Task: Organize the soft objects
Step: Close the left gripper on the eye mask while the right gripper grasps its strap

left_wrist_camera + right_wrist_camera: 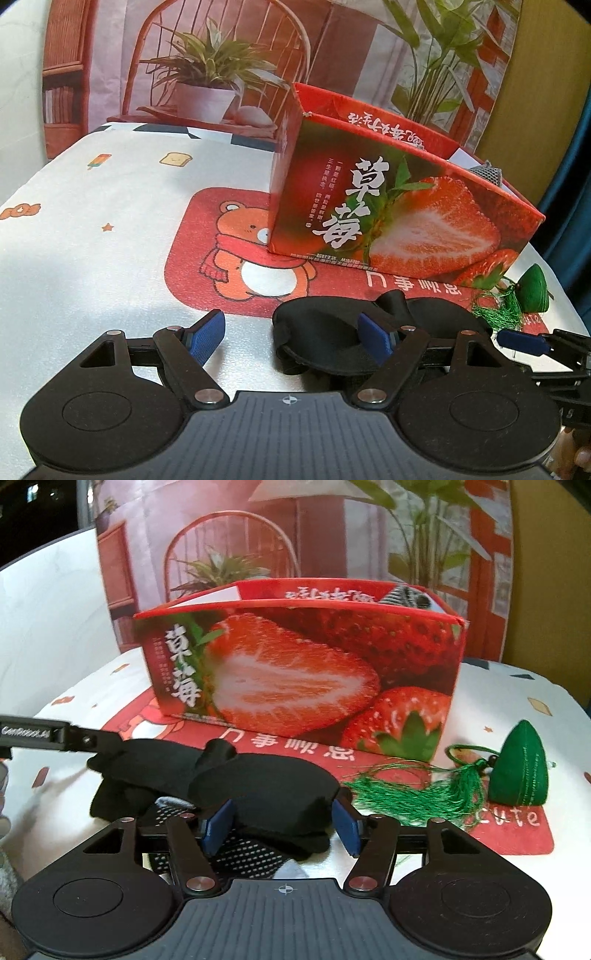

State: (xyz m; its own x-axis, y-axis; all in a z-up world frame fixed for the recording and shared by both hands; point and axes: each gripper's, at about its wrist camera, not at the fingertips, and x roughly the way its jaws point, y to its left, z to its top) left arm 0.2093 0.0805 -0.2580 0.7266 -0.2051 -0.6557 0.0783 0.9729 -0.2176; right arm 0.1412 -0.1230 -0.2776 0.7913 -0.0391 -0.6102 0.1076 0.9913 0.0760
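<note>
A black eye mask (pixel 321 332) lies on the red bear mat in front of the strawberry box (pixel 388 206). My left gripper (pixel 291 336) stands open; its right finger hangs over the mask's left half, and its left finger is over bare cloth. In the right wrist view the mask (pixel 258 786) lies between the pads of my right gripper (pixel 281 827), which stand apart at its sides, open. A black-and-white dotted fabric piece (pixel 243 856) lies under the mask. A green cone-shaped sachet (pixel 521 768) with a tassel lies to the right.
The open strawberry box (pixel 303 672) holds a grey knitted item (pixel 406 594) at its right end. A printed backdrop with plants and a chair stands behind the table. The patterned tablecloth (pixel 110 229) stretches to the left. The table edge curves close on the right.
</note>
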